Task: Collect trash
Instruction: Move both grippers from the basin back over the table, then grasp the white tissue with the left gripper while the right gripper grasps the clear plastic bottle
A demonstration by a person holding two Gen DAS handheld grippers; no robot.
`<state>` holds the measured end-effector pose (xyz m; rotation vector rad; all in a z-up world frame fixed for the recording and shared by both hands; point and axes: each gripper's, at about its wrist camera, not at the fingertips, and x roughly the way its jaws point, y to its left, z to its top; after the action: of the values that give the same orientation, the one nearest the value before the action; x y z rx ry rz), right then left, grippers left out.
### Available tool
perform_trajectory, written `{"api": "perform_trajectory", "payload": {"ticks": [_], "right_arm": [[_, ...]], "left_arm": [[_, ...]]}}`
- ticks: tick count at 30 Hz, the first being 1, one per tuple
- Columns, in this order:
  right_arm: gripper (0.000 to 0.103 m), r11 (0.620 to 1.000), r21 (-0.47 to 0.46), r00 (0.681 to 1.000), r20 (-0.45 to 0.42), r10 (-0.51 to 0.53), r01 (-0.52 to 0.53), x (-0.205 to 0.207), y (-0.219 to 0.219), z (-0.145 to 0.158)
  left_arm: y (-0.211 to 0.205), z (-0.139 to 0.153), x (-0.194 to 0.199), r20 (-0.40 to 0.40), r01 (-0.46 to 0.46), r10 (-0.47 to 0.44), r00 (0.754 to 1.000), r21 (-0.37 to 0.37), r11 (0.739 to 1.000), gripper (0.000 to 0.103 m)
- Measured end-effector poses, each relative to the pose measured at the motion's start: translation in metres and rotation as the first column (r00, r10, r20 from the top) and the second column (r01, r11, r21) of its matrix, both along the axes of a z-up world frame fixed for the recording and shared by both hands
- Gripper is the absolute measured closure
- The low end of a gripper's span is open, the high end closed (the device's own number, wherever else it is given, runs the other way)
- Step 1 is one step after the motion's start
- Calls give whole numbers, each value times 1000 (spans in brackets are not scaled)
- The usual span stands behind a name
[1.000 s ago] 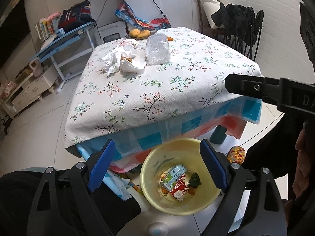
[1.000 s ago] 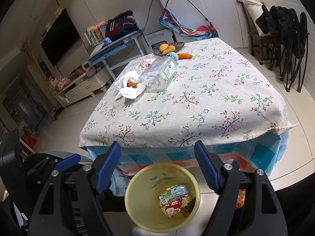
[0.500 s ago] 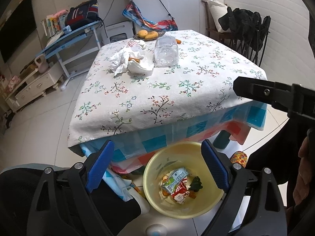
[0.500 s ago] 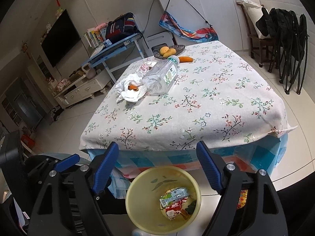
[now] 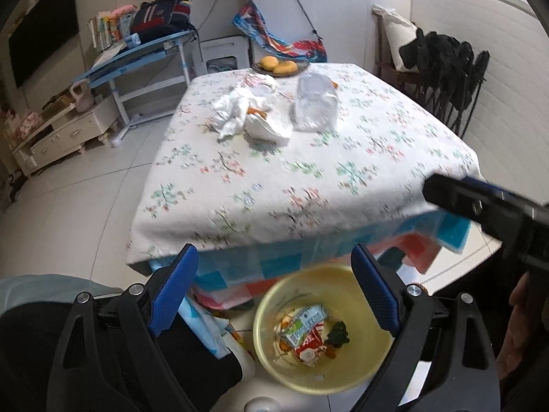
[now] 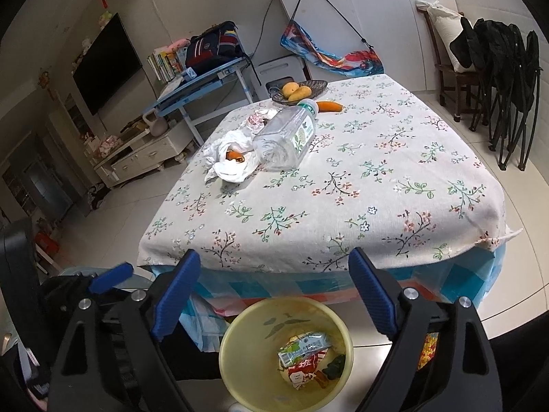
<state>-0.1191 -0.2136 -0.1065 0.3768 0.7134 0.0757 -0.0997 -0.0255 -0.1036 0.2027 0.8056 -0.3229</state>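
Observation:
A yellow bin (image 5: 326, 374) (image 6: 240, 370) stands on the floor at the table's near edge, with snack wrappers (image 5: 303, 322) (image 6: 303, 345) inside. On the floral tablecloth (image 5: 308, 171) (image 6: 343, 185) lie crumpled white tissue with orange peel (image 5: 247, 113) (image 6: 230, 158) and a clear plastic bottle (image 5: 315, 103) (image 6: 288, 137) on its side. My left gripper (image 5: 274, 295) is open and empty above the bin. My right gripper (image 6: 274, 298) is open and empty too; it also shows in the left wrist view (image 5: 480, 202).
A bowl of yellow fruit (image 5: 279, 65) (image 6: 298, 91) and a carrot (image 6: 329, 105) sit at the table's far end. A blue desk (image 5: 137, 55) stands to the far left, folding chairs with dark clothes (image 6: 504, 68) to the right, white cabinets behind.
Both grippers have risen and drawn back a little from the table, so more of the tabletop shows. Both stay open and empty; nothing on the table has moved.

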Motion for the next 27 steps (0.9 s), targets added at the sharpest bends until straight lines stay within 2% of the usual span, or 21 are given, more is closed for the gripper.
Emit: {"api": "perform_trajectory", "payload": {"ticks": [8,18,23,27], "right_arm": [[18,1000,-3,1000,-15,5,-5,16,0,-3],[18,1000,-6,999,-27,17,-17,49,4,-4],[18,1000,6,999,-39,15,-14,73,4,-5],[18,1000,15,999,-45,3,-3,94,1,-7]], "left_arm": [[9,9,38,-2,-66,66,998,-21,998,14],[23,18,89,-44,-143,140,989,-93,985,14],[18,24,129,-21,-140,139,990,-67,988,14],[14,24,160,-37,-148,146,989,-63,987,14]]}}
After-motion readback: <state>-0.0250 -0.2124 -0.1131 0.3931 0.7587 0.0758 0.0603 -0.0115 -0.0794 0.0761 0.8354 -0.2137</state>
